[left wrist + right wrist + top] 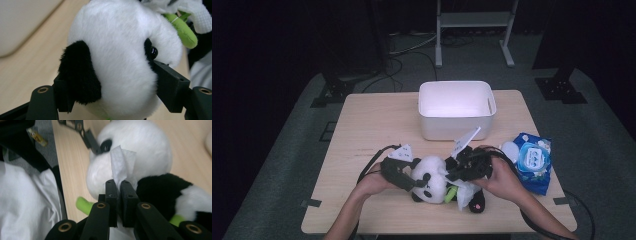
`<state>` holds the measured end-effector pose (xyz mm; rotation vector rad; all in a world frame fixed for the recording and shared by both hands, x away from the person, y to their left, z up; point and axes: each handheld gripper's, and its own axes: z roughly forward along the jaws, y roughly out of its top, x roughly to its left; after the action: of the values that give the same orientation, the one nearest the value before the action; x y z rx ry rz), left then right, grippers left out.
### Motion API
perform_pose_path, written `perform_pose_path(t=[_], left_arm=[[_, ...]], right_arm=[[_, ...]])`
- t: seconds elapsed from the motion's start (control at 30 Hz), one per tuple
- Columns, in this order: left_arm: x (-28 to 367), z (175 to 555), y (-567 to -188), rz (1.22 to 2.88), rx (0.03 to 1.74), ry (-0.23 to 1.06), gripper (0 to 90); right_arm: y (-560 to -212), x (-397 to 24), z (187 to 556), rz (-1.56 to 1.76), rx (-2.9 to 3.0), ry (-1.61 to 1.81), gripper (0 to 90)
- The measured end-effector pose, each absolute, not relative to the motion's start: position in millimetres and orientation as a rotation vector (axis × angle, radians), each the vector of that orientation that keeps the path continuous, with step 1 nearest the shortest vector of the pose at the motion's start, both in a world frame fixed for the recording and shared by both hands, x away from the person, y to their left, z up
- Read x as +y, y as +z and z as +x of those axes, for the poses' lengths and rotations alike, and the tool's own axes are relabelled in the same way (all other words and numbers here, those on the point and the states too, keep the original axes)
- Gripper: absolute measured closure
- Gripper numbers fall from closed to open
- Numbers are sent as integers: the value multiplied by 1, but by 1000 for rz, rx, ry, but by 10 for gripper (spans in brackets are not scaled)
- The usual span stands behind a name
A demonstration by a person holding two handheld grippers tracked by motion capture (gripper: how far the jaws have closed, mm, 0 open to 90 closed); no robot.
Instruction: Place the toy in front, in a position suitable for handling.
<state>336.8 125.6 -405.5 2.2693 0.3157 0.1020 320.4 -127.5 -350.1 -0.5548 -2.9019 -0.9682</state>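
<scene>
At the near middle of the pale wooden desk (362, 130) lies the black-and-white plush panda toy (432, 184), head toward the left; left gripper (404, 176) straddles the head, jaws pressing into the fur at ear and eye side, so it's clamped on the head; right gripper (118, 185) is closed on a thin white wet wipe (121, 162), held against the panda's face; looks like a wipe-down of the toy. Handling: panda is light, soft, squashy; fur gives under the jaws, so it can slip or roll; best hold is across the head, as now, not a limb. Wipe is limp and flimsy; pinch well in from the edge. White rectangular plastic bin (457, 109) sits farther back; blue wet-wipe pack (533, 161) at right.
</scene>
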Motion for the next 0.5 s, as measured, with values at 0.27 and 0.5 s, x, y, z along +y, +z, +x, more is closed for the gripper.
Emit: perform_pose_path(t=[0.27,0.5], left_arm=[[134,331,-404,2299,228,192,273],[139,330,-406,2294,240,165,272]], right_arm=[[-323,-108,345,-551,-2955,-1012,852],[-328,-114,356,-618,-2995,-955,851]])
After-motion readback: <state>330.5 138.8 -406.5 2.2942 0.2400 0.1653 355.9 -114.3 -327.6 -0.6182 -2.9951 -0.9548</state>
